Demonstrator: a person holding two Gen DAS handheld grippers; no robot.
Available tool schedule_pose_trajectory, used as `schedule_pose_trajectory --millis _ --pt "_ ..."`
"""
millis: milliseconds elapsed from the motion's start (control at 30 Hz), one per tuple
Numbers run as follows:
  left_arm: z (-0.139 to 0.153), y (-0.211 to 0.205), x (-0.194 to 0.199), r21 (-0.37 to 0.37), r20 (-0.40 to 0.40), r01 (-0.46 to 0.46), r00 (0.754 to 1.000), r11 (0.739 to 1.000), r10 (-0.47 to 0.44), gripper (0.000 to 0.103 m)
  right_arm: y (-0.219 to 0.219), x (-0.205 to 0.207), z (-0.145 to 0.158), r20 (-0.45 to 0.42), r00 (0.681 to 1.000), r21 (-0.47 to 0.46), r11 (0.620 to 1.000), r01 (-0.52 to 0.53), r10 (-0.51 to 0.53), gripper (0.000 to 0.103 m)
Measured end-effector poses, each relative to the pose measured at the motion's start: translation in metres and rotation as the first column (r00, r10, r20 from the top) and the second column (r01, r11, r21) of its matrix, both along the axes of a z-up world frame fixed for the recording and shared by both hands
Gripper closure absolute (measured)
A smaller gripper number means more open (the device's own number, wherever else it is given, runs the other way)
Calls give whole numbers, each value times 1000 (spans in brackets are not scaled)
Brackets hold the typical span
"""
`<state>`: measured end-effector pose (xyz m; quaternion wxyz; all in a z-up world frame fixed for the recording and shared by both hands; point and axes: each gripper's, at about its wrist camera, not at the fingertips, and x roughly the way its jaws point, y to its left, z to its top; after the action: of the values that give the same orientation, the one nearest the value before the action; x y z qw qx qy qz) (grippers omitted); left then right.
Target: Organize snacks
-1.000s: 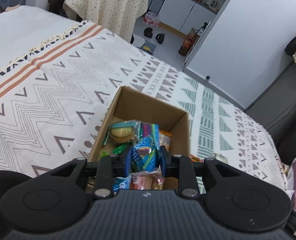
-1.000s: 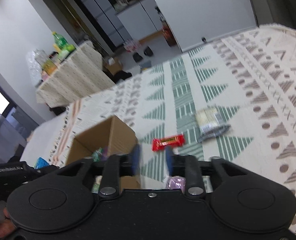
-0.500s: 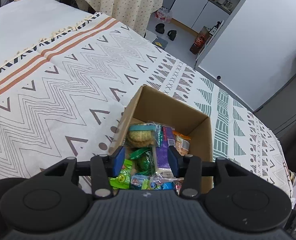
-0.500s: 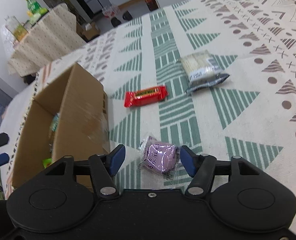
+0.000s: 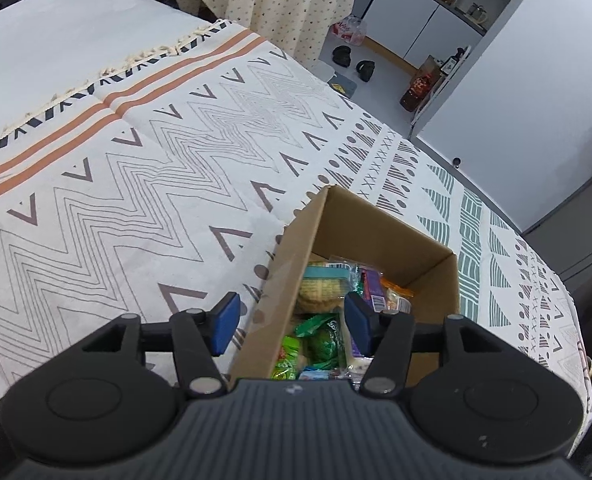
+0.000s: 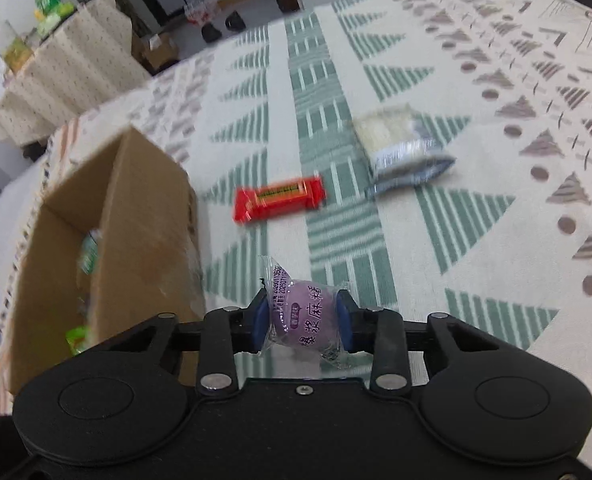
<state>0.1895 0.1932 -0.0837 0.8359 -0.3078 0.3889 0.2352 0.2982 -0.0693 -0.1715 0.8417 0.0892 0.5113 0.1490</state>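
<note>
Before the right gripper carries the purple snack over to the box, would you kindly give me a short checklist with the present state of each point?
1. Right gripper shut on the purple mochi packet: ok.
2. Packet centred between the pads: ok.
3. Cardboard box open at the top: ok.
4. Room in the box for one more: cannot tell.
5. Left gripper open and empty, but straddling the box wall: not ok.
6. Red snack bar and clear cracker packet lying off the path: ok.

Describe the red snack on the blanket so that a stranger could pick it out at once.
Start at the open cardboard box on the patterned blanket. On the blanket beside the box lies the red snack bar, flat on the green stripes. It is the only red packet there; the silver-edged pale packet lies beyond it, and the purple snack sits in the right gripper.
</note>
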Motion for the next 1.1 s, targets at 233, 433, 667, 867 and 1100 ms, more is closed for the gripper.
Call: schedule_pose_trajectory --millis 233,433,667,867,1100 --pt "5 3 -5 -7 11 -4 1000 1000 4 46 10 2 49 96 995 63 997 -34 28 70" --pt "14 6 -12 -2 25 -14 1000 1000 14 36 32 1 80 163 983 83 991 -104 89 69" --pt "30 16 -23 18 36 -26 999 999 25 26 67 -8 103 194 968 140 972 -191 162 69" --pt "45 24 -29 47 31 -46 999 998 45 19 82 -15 120 211 952 276 920 -277 224 44" --pt "57 13 -27 77 47 -39 998 996 36 13 59 -15 134 242 952 255 934 -250 188 41"
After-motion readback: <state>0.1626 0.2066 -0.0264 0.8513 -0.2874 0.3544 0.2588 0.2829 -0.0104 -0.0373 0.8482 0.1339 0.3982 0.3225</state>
